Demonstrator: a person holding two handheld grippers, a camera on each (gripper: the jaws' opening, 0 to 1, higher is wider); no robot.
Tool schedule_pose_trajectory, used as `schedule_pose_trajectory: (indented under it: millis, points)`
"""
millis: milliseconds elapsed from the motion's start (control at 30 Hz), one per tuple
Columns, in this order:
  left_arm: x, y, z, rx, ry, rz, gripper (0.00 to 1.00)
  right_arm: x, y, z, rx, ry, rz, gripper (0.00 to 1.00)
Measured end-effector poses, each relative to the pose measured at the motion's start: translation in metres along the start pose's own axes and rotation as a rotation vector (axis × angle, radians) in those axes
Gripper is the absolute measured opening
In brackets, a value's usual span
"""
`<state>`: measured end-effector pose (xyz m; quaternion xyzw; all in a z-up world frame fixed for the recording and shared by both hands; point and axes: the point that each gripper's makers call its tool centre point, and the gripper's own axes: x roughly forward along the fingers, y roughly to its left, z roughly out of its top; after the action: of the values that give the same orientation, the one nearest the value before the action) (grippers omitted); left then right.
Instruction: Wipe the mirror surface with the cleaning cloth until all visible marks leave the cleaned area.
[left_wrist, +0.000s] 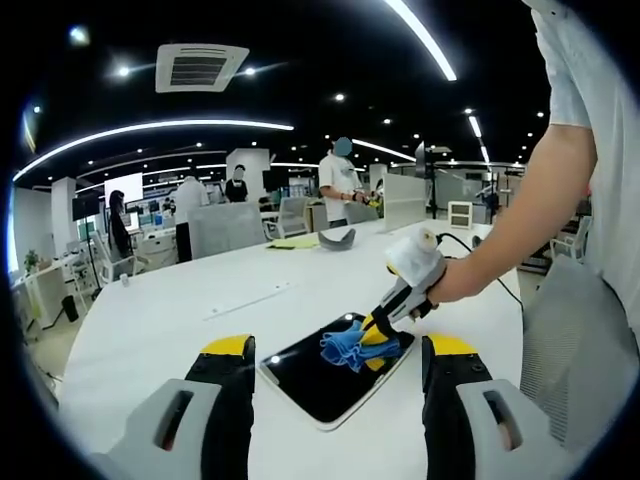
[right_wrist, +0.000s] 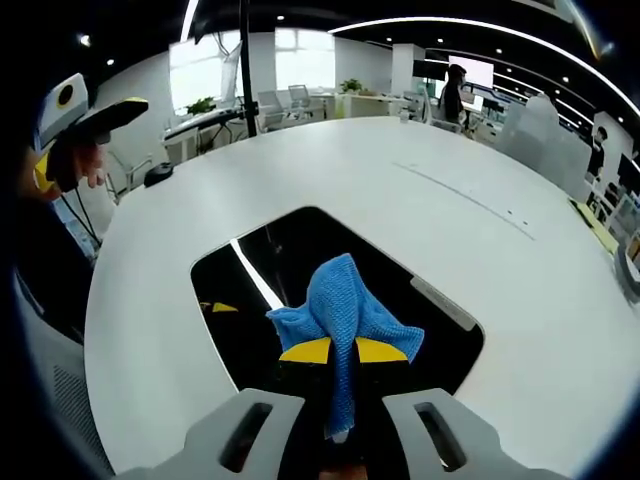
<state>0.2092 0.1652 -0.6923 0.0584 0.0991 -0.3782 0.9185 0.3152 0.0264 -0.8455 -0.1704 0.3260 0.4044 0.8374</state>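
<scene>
The right tongs pinch the blue cloth against the mirror to scrub; the left tongs hover spread, clear of the wiping.

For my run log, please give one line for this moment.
right gripper: shut on blue cloth | cloth on mirror | left gripper: open, off mirror

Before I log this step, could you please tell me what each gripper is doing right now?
Left gripper: open, holding nothing, hovering near the mirror.
Right gripper: closed on the blue cloth, over the mirror.
</scene>
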Motion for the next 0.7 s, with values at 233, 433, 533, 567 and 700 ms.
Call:
schedule_pose_trajectory:
  millis: [233, 433, 533, 567, 700]
  points:
    - [0.001, 0.001, -0.001, -0.002, 0.000, -0.001, 0.68, 0.005, -0.008, 0.004, -0.003, 0.002, -0.004, 0.02]
    - [0.002, 0.002, -0.001, -0.004, -0.002, -0.001, 0.68, 0.008, -0.014, 0.008, -0.005, 0.006, -0.007, 0.02]
    - [0.003, 0.003, 0.000, -0.006, -0.003, 0.000, 0.68, 0.010, -0.016, 0.009, -0.008, 0.009, -0.008, 0.02]
    - [0.003, 0.003, 0.000, -0.005, -0.003, 0.000, 0.68, 0.010, -0.017, 0.009, -0.009, 0.010, -0.008, 0.02]
    - [0.003, 0.004, 0.000, -0.006, -0.006, 0.002, 0.68, 0.012, -0.020, 0.010, -0.012, 0.013, -0.010, 0.02]
